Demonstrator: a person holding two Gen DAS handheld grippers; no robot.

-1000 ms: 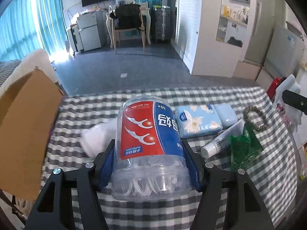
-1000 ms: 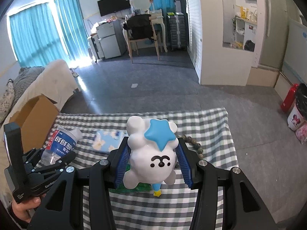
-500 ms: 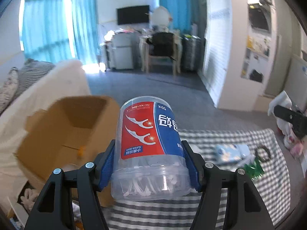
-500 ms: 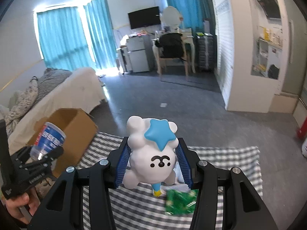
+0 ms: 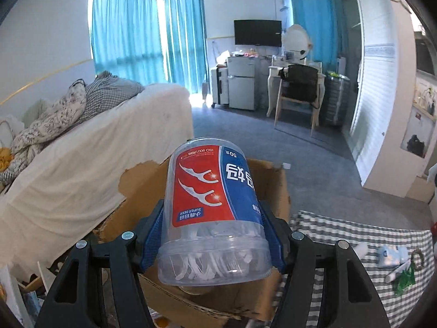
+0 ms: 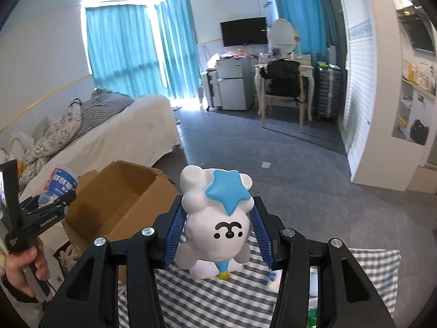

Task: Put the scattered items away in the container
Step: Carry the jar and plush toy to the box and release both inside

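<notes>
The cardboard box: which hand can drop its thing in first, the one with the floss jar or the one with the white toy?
Probably the left. The left gripper holds the floss pick jar right over the open cardboard box. The right gripper holds the white toy over the checked tablecloth, beside the box.

Red-and-blue-labelled clear floss jar, white toy with blue star, brown box, grey-checked cloth

Black fingers, blue ribbed pads
</notes>
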